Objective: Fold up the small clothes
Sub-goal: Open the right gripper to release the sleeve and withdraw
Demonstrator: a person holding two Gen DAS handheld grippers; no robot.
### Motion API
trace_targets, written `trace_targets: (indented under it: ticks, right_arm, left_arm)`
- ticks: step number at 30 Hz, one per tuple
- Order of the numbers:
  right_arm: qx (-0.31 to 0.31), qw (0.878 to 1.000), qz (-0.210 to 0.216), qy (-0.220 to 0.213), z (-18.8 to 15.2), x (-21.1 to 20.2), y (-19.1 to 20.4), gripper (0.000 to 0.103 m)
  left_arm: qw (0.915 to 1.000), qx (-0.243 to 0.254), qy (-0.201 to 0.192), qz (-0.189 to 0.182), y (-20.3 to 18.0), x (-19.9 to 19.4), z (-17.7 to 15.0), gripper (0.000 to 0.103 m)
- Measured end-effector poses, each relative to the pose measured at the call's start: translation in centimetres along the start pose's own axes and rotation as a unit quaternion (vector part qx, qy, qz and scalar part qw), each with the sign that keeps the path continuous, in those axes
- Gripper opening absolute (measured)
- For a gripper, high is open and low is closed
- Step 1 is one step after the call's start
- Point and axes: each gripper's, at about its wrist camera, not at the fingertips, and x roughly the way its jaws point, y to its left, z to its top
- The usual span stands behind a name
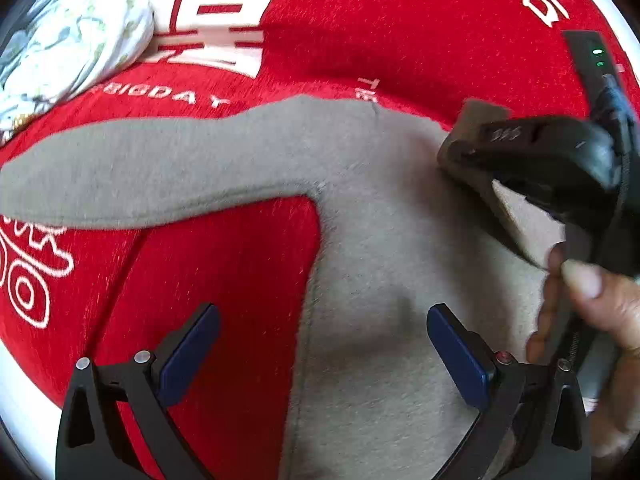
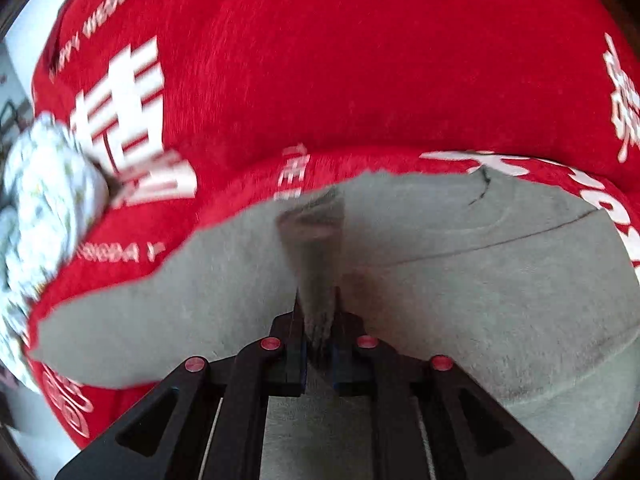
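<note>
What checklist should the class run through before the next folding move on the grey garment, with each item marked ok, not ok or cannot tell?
1. Right gripper has a fold of the grey garment between its jaws: ok.
2. Left gripper open and empty: ok.
3. Sleeve lying flat on the red cloth: ok.
4. White patterned bundle apart from the garment: ok.
5. Hem squared up: cannot tell.
</note>
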Motion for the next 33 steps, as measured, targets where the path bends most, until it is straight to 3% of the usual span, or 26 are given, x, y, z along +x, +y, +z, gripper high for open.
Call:
trace_targets:
  ticks: [3,5,8,12,15,19,22,25,26,29,33]
  right_arm:
    - [-0.028,0.999,0.021,0.031,-0.6,1.2,0.7,0.030]
    - [-0.036,0.998,0.049,0.025,-0.7,0.6,0.7,0.042]
    - [-0.039,0.996,0.079,-0.003,-0.2,-1.7,-0.3,0.081]
    - [-0.041,0.993,0.097,-0.058,0.2,-6.0,-3.9,0.083]
    - [-0.038,0.994,0.047,-0.089,-0.2,-8.4,-8.8,0.083]
    - [-0.007,0.995,-0.082,-0.054,-1.1,-7.8,-17.0,0.083]
    - [0.043,0.994,-0.097,-0.020,-2.3,-6.1,-21.5,0.083]
    - [0.043,0.995,-0.086,-0.003,-2.9,-4.1,-22.9,0.083]
    - [0.026,0.995,-0.093,-0.013,-2.8,-3.9,-22.5,0.087]
    - [-0.010,0.994,-0.110,0.008,-1.2,-1.9,-21.2,0.102]
    - [-0.006,0.995,-0.101,0.018,-0.1,-0.8,-21.7,0.103]
  left_arm:
    - [0.9999,-0.014,0.007,-0.003,0.6,0.3,-0.1,0.103]
    - [0.9998,-0.018,0.006,-0.003,0.7,0.2,-0.1,0.103]
    - [0.9997,-0.019,0.011,-0.007,0.2,0.4,0.1,0.103]
    - [0.9998,-0.005,0.013,-0.011,-1.5,0.5,0.4,0.103]
    - [0.9997,0.017,0.010,-0.014,-3.6,0.4,0.5,0.103]
    - [0.9982,0.056,0.011,-0.020,-7.3,1.2,1.1,0.103]
    - [0.9956,0.092,0.009,-0.014,-10.7,2.5,1.8,0.103]
    - [0.9926,0.121,0.013,-0.008,-14.0,4.4,2.8,0.103]
    - [0.9909,0.134,0.016,0.002,-15.1,5.4,3.1,0.103]
    - [0.9866,0.156,0.025,0.041,-16.7,7.9,3.5,0.103]
    - [0.9839,0.169,0.002,0.057,-17.3,8.3,3.7,0.103]
